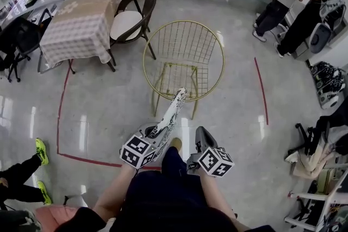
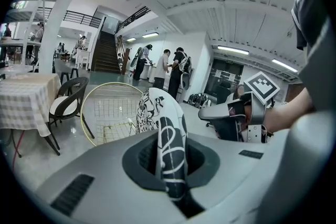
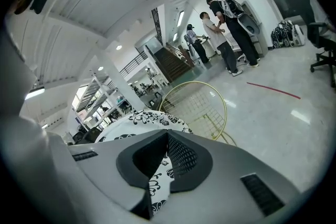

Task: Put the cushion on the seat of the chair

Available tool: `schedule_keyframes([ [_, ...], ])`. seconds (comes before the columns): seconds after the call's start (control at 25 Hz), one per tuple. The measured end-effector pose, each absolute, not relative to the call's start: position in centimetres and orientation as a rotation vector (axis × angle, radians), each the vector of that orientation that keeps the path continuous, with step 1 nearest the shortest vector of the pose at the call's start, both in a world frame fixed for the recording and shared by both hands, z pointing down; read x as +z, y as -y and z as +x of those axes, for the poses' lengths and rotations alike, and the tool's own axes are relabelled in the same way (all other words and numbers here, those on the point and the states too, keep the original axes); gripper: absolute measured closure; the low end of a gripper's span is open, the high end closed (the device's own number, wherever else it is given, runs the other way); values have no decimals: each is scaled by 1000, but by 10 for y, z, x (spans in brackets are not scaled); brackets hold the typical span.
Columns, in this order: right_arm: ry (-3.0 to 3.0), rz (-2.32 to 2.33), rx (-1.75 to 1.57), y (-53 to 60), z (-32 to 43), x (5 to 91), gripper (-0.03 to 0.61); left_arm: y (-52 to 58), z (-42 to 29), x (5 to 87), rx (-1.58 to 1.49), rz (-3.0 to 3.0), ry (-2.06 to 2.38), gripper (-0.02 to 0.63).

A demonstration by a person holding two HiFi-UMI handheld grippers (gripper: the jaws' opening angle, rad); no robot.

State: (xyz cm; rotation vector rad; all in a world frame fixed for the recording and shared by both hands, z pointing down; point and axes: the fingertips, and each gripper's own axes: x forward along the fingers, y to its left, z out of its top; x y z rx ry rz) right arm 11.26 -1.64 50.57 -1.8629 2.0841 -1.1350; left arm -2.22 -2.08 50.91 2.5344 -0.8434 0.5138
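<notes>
Pale glossy floor (image 1: pixel 109 117) all around, with a red line (image 1: pixel 58 117) marked on it. Off to the left stands a table (image 1: pixel 81 30) under a checked cloth, and two people (image 1: pixel 293 2) stand at the far right. The gold wire chair (image 1: pixel 183 20) sits in the middle, its round back upright. Beside it, by the table, is a dark chair (image 1: pixel 133 16) with a white pad. The cushion (image 1: pixel 171 111), white with black patterns, is not on the seat. It is held on edge in the air, just short of the gold chair's front. The left gripper (image 2: pixel 170 165) is clamped on its near rim. The right gripper (image 3: pixel 167 139), just beside it, has its jaws drawn together and grips nothing.
</notes>
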Motion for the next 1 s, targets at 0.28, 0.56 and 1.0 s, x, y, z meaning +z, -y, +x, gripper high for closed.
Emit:
schedule_keyframes([
  [0.28, -2081, -1832, -1153, 73, 138, 510, 555, 57, 7, 510, 558, 2583, 718, 589],
  [0.56, -2074, -1803, -1177, 105, 156, 518, 555, 88, 28, 514, 640, 2642, 587, 589],
  [1.0, -2078, -1774, -1240, 125, 163, 524, 555, 129, 54, 512, 806, 2708, 393, 589],
])
